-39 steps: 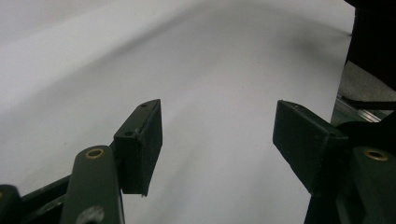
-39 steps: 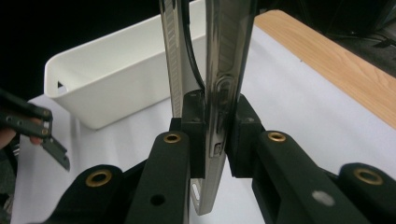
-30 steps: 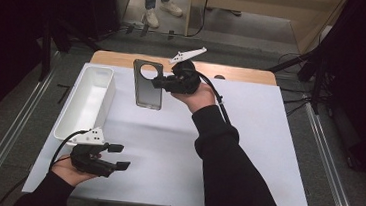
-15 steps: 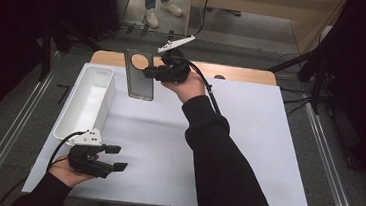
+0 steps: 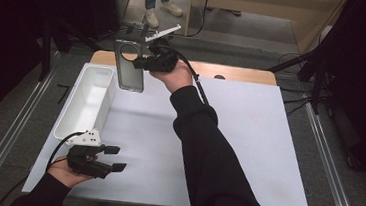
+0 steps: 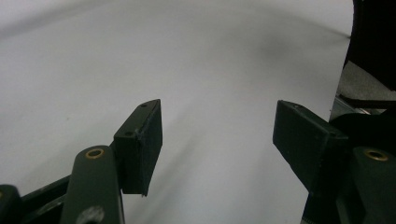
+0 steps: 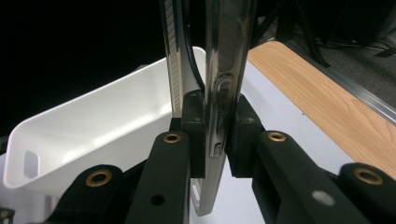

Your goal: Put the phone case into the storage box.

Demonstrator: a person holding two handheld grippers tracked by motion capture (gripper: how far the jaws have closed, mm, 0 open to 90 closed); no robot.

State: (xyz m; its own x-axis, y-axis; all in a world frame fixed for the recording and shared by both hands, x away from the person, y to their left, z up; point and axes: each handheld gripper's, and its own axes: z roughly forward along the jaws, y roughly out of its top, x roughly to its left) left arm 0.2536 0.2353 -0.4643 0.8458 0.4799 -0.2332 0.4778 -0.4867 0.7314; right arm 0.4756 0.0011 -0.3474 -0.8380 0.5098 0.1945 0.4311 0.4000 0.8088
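Since the earlier frame, the phone case (image 5: 127, 71) has been carried toward eleven o'clock, clamped in the right tool (image 5: 141, 64) above the white bin (image 5: 81, 108). Release is judged outstanding. The left tool (image 5: 114, 158) rests open, empty, at seven o'clock on the bench (image 5: 248, 139).

Phone (image 7: 226, 70): glossy, mirror-like metal edge; dark smooth back. Tray (image 5: 86, 105): white, smooth plastic with a slight sheen. Bench (image 5: 248, 139): matt white top surface; wood-grain strip (image 7: 322, 88) along far edge. Right claw (image 7: 215, 135): matt black, brass-coloured rivets.
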